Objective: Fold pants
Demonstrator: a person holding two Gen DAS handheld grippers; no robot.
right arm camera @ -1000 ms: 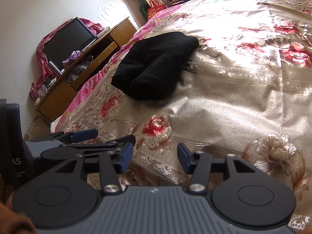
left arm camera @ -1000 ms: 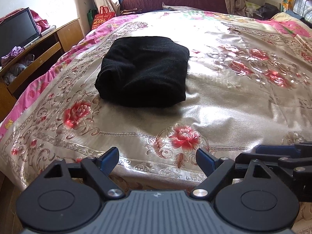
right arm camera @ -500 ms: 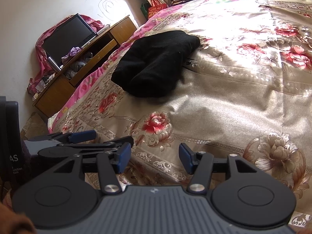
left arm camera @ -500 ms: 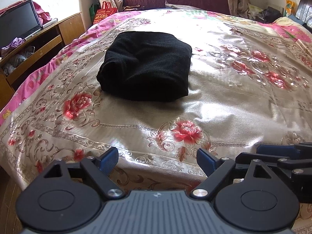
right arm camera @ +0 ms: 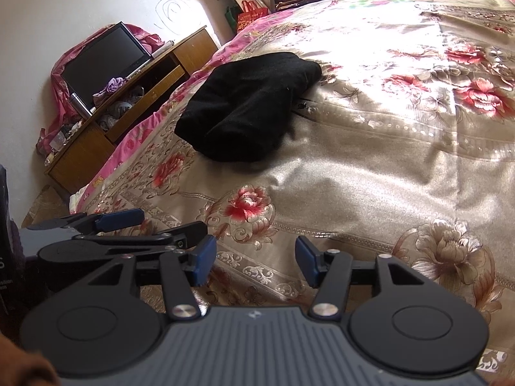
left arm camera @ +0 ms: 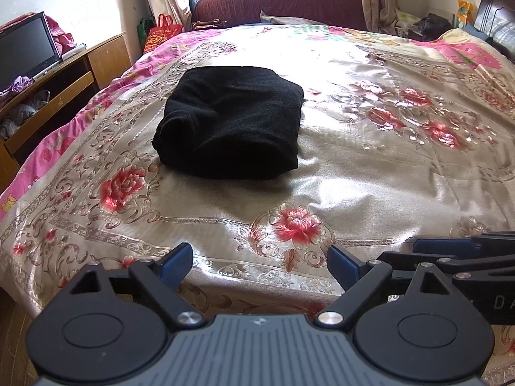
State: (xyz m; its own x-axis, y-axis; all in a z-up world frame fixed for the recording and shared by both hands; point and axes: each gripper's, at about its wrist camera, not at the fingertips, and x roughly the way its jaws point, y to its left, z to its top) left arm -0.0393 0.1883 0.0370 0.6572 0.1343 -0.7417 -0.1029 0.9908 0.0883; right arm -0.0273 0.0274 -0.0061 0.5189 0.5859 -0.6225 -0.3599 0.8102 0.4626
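The black pants (left arm camera: pixel 230 125) lay folded into a compact bundle on the floral bedspread (left arm camera: pixel 370 173). Both the left gripper (left arm camera: pixel 259 265) and right gripper (right arm camera: pixel 254 262) hung wide and empty, well apart from it. Folding looked finished.

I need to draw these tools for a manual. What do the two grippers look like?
The left gripper and right gripper match: black linkage arms with silver pivot screws, round black side housings, blue fingers, and a grey ribbed centre plate with a small logo. No cables or sleeves are visible.

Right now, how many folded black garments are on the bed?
1. The black pants lie folded in a compact bundle on the floral bedspread, toward its left side, nearer the TV stand. Neither gripper touches them.
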